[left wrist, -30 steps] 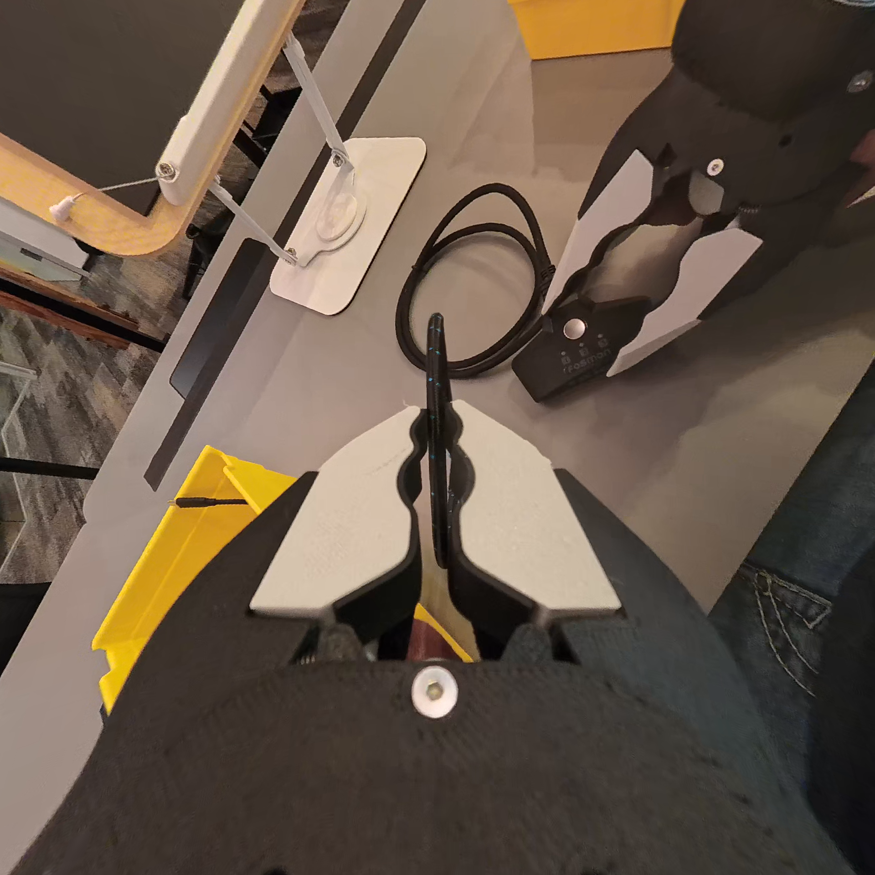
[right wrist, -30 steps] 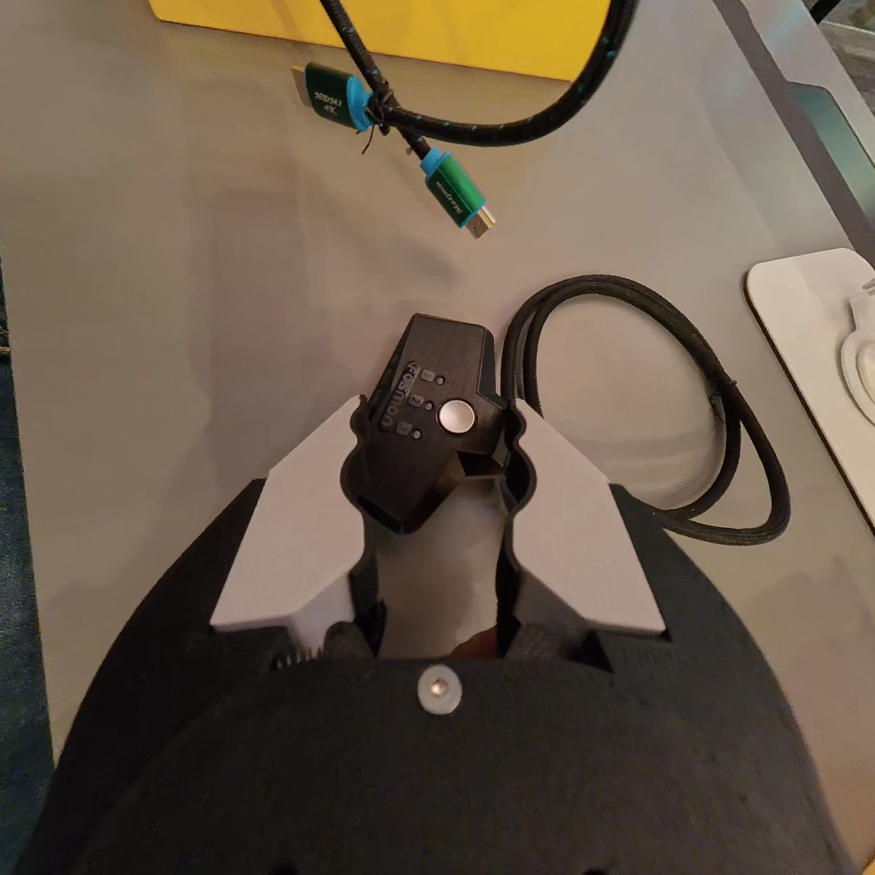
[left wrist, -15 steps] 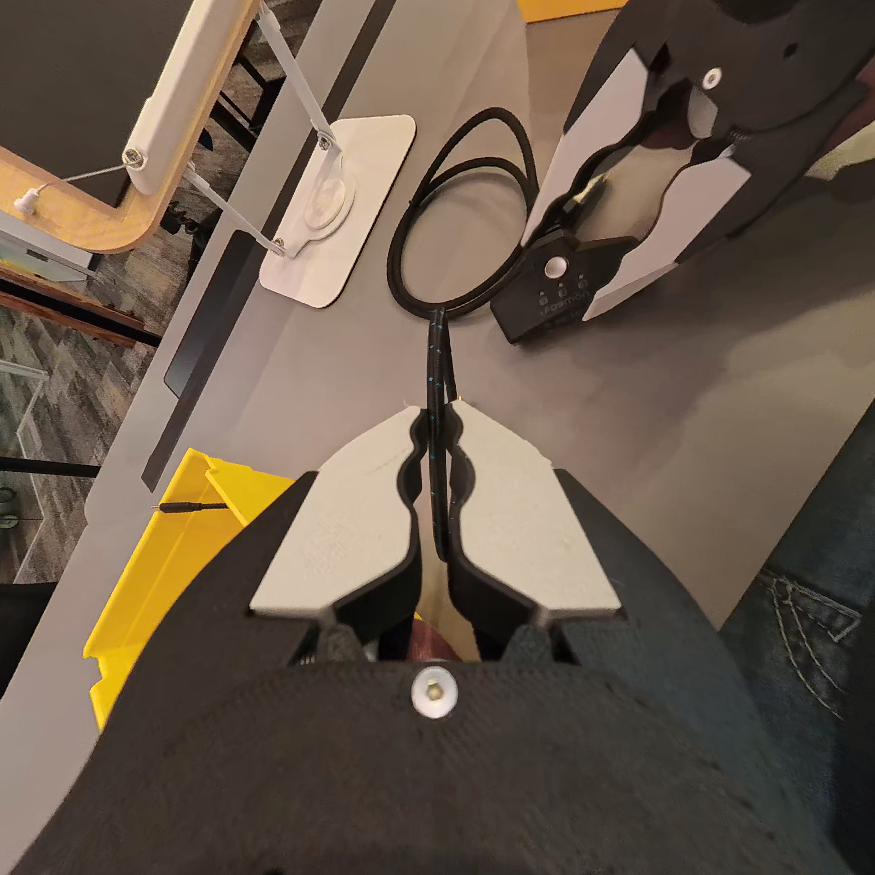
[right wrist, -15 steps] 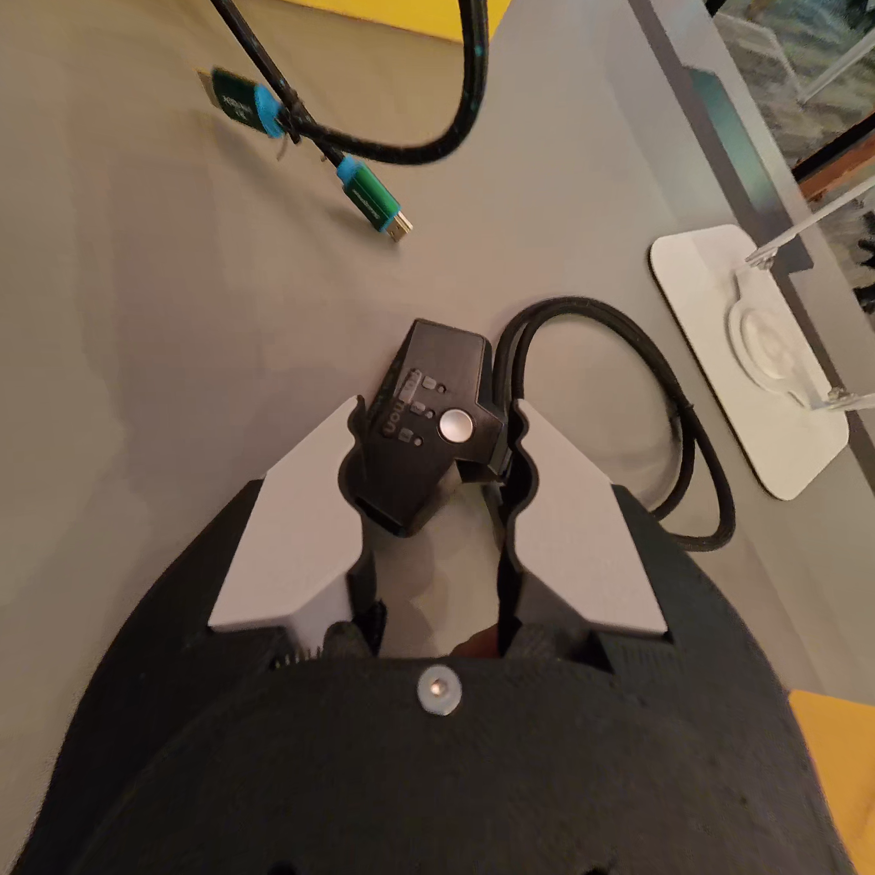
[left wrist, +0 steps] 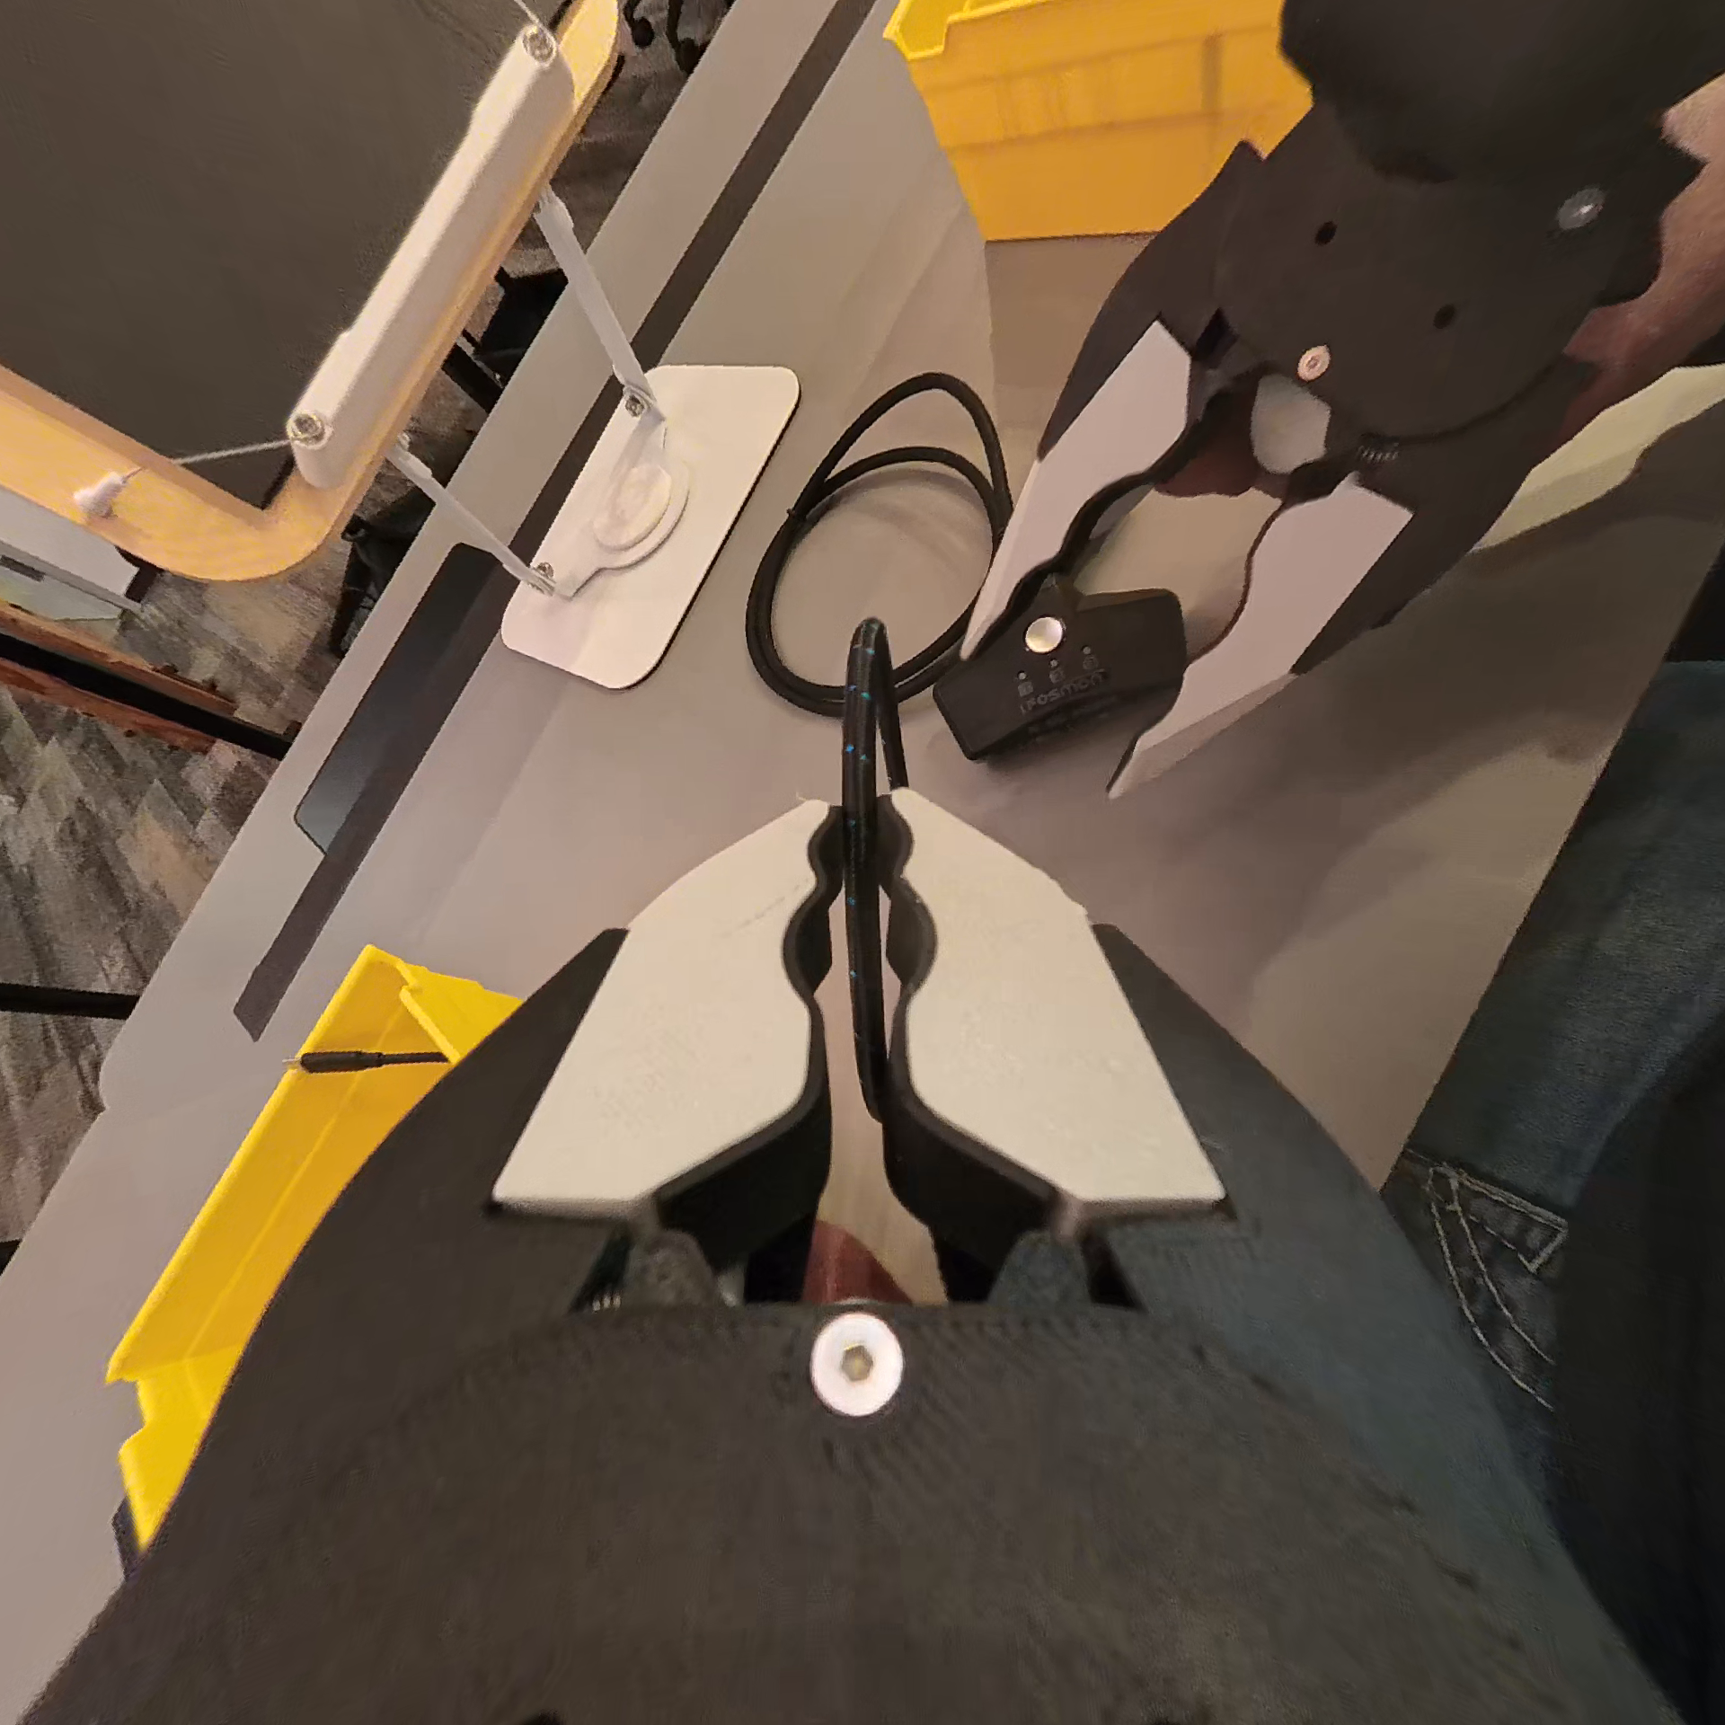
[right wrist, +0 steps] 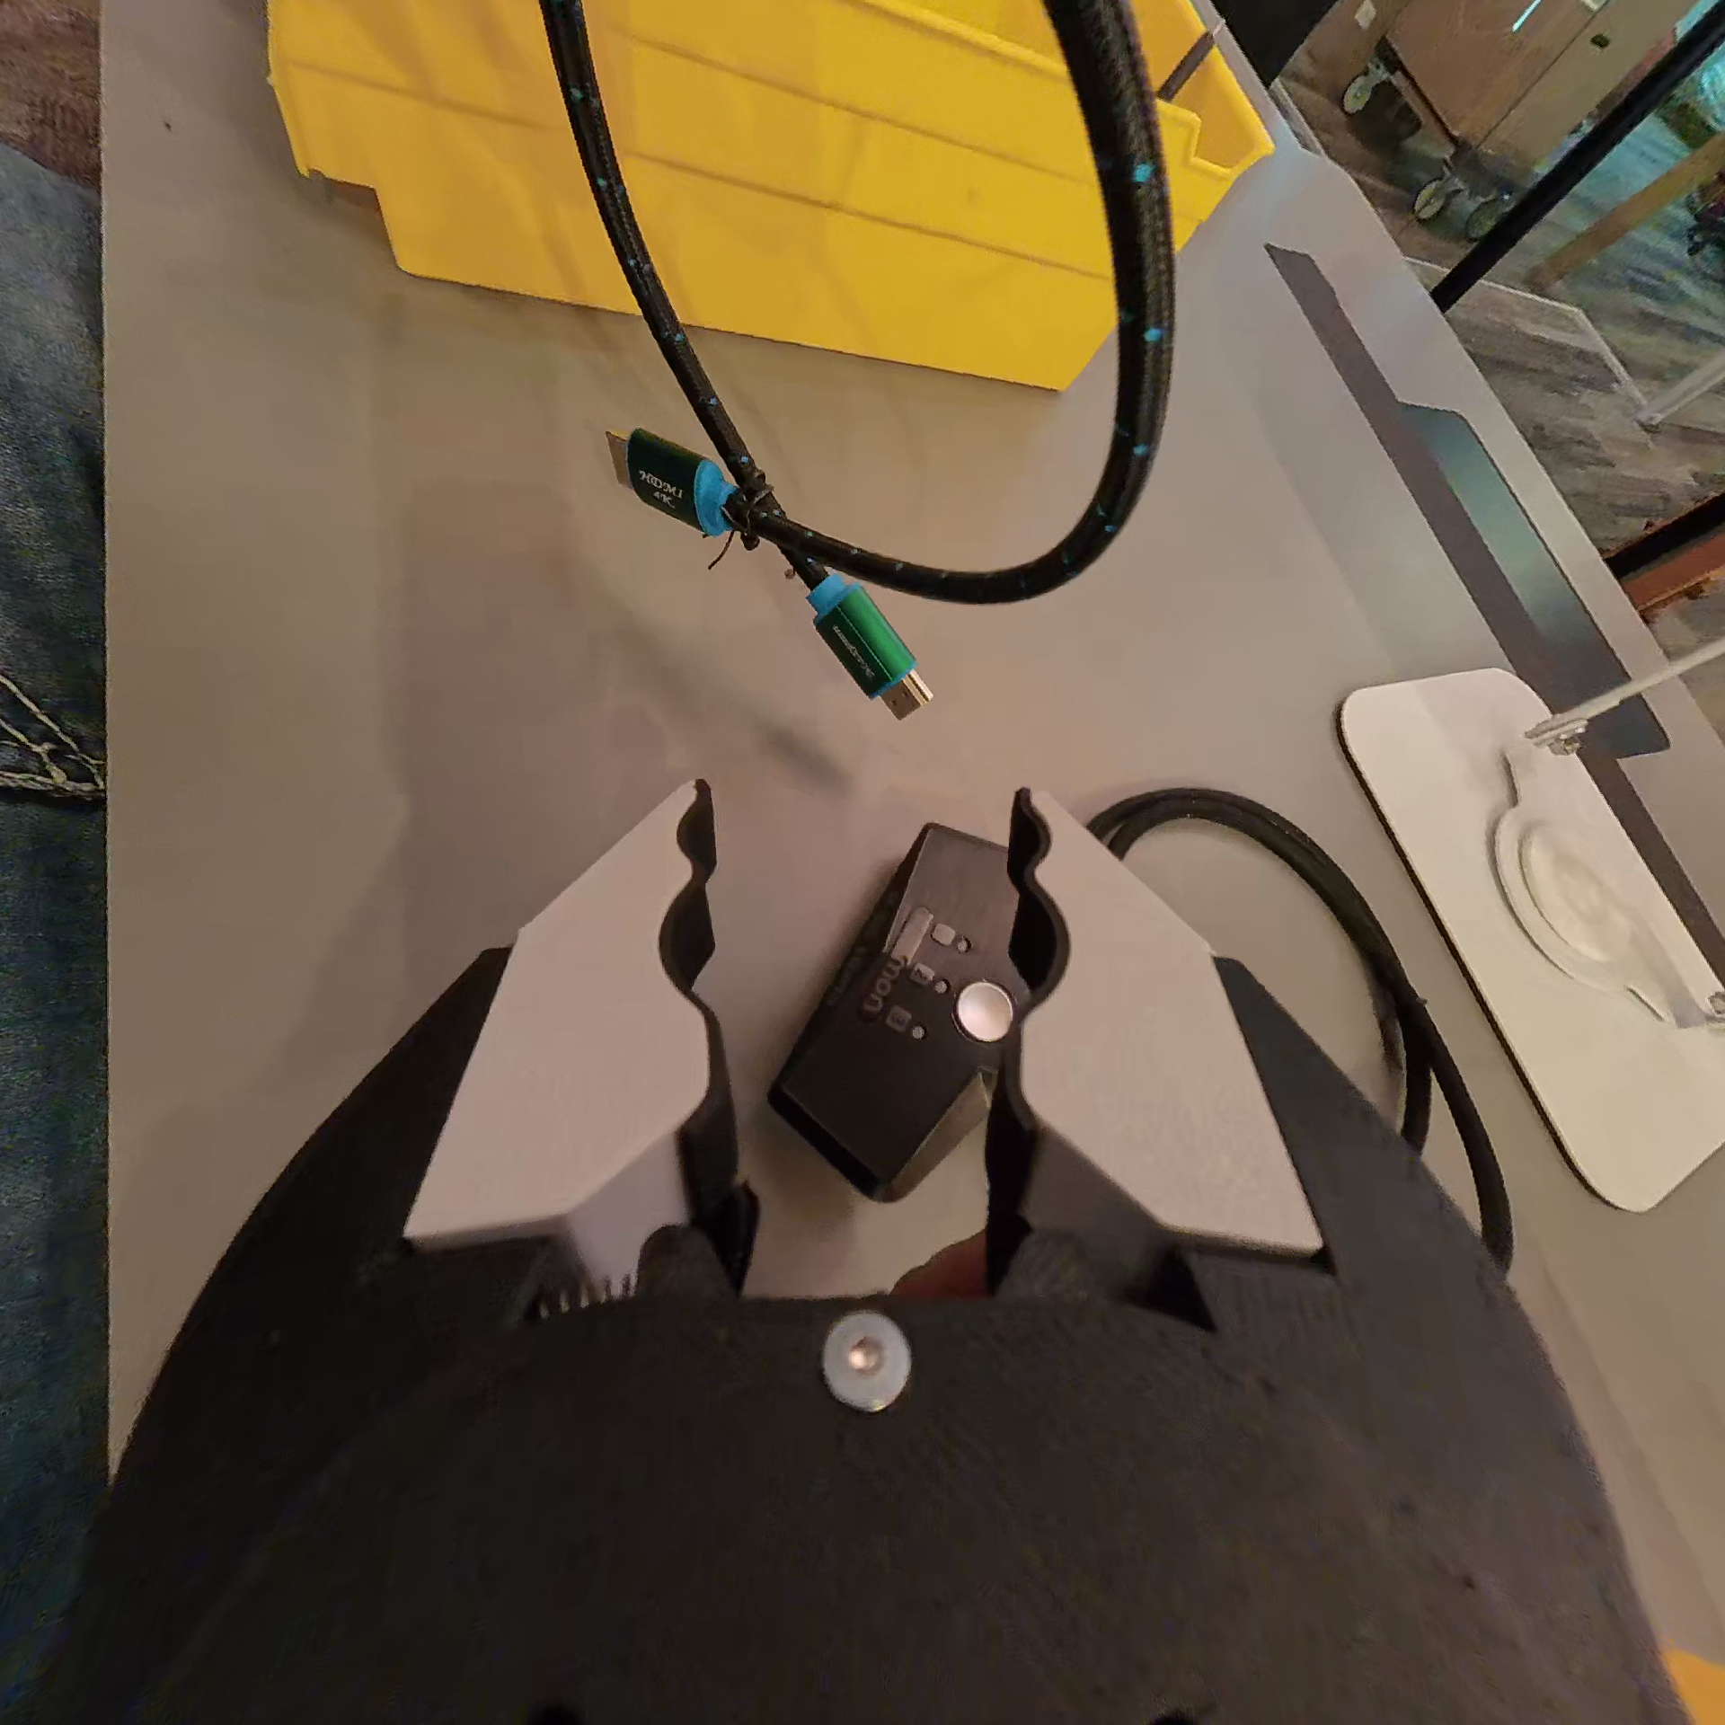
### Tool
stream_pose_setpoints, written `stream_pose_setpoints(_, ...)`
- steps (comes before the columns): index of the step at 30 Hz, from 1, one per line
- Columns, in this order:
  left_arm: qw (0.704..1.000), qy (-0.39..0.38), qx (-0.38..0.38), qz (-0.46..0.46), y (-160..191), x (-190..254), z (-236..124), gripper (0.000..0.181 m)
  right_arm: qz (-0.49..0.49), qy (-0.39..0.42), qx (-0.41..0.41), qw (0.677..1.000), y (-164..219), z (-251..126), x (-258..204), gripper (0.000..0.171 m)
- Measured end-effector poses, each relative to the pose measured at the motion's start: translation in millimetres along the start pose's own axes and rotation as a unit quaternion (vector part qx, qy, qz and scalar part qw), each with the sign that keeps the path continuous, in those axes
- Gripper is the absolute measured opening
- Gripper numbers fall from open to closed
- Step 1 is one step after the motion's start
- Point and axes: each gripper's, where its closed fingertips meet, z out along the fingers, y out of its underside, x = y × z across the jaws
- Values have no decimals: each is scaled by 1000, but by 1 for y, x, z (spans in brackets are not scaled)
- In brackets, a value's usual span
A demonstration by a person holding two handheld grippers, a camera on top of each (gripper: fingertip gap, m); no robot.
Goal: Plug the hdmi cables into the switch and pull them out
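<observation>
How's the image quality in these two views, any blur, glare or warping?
Left wrist view: warm light, fisheye bends the desk edge, soft shadows near the switch. Right wrist view: cable and plug sharp, tongs' base slightly blurred.

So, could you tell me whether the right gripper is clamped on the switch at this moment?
No, the right gripper is open, its fingers standing apart on either side of the switch on the table.

A yellow bin point(right wrist: 765, 177) sits at twelve o'clock on the grey table point(right wrist: 373, 672); a white lamp base point(right wrist: 1531, 933) lies at three o'clock.
</observation>
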Motion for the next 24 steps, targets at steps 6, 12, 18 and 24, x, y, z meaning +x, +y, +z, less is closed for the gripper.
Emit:
stream_pose_setpoints(6,999,30,31,-11,-15,6,-9,6,-7,-12,25,1000,-13,3,-4,62)
stream_pose_setpoints(12,997,52,52,-12,-26,11,-17,6,-36,-41,51,997,-23,4,-16,59)
stream_pose_setpoints(18,995,70,67,-15,-31,14,-21,6,-49,-37,53,997,-25,8,-17,52)
stream_pose_setpoints(24,994,81,72,-2,-36,18,-27,6,-53,-36,57,996,-28,8,-16,47)
